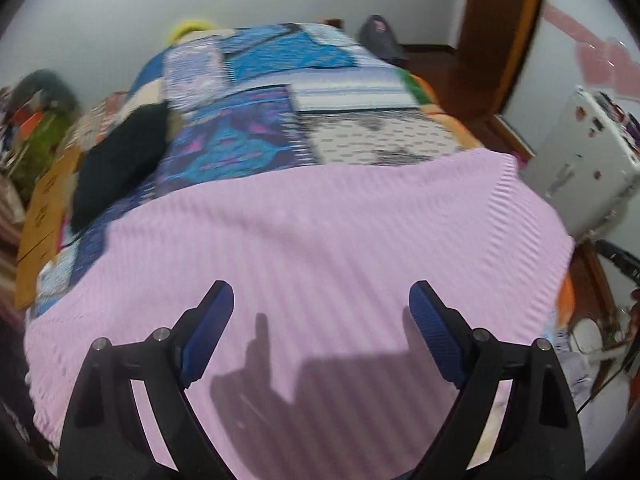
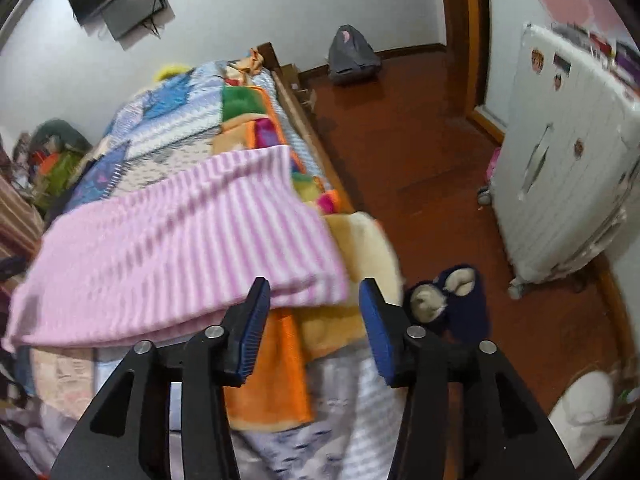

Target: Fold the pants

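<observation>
— Since the pants (image 1: pixel 304 240) lie spread flat on the bed (image 1: pixel 256 128), where do we stand with them?

— They cover the near end of the bed, on top of the patchwork quilt (image 1: pixel 240 80), with one edge running along the bed's side nearest the wooden floor (image 2: pixel 400 152). In the right wrist view the near edge looks doubled over, so we judge one fold may already be in; we cannot be sure from the blur.

— And our left gripper (image 1: pixel 320 312)?

— Spread wide, hovering over the middle of the pants and gripping nothing. Its shadow falls on the cloth just below, which tells us we are close above it but not pressing.

— The right gripper (image 2: pixel 314 308)?

— Also spread, holding nothing, sitting just off the pants' near corner at the bed's edge. We keep it there, we think, because that corner is the natural place to pinch for the next fold.

— Why lay the pants flat on the bed?

— A broad, soft surface keeps the knit smooth, so the layers line up.

— Anything in the way?

— A dark garment (image 1: pixel 120 160) lies on the bed beyond the pants, well apart. The slippers (image 2: pixel 448 300) sit on the floor beside the bed, clear of our reach.
</observation>
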Demonstrator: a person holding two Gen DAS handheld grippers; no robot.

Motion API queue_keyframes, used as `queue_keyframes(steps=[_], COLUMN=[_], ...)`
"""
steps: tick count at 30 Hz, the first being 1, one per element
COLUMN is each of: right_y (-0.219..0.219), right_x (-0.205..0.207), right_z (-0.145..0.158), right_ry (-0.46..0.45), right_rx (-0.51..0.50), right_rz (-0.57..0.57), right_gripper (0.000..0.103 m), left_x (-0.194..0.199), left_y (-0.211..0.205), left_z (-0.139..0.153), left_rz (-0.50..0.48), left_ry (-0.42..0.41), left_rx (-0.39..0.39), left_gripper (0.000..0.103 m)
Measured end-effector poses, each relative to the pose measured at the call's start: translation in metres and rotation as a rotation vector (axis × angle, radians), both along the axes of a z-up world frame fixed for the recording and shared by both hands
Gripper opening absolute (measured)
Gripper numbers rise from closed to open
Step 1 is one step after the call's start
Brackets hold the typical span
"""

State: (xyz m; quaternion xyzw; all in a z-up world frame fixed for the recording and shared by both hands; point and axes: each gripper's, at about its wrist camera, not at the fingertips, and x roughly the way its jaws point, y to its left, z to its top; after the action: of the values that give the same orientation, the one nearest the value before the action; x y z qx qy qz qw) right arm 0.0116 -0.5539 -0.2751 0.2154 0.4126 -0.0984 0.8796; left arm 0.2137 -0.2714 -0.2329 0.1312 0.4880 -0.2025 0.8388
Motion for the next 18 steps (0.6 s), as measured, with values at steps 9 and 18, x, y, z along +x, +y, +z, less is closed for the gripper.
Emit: queue_keyframes(steps=[9,18], right_y=[0.034,0.016], right_x=[0.011,0.024], right_z=[-0.024,-0.046], right_ry=[-0.028,-0.046], right_rx=[0.237,0.376], right_rz=[0.019,-0.096], right_gripper=[0.049,0.052], left_x=[0.001,-0.011], left_y=[-0.071,-0.084], left_z=[-0.042,-0.058], left_rz=[-0.089,-0.126], left_ry=[0.082,0.006], left_rx=[0.032,0.117], left_gripper=[0.090,0.097])
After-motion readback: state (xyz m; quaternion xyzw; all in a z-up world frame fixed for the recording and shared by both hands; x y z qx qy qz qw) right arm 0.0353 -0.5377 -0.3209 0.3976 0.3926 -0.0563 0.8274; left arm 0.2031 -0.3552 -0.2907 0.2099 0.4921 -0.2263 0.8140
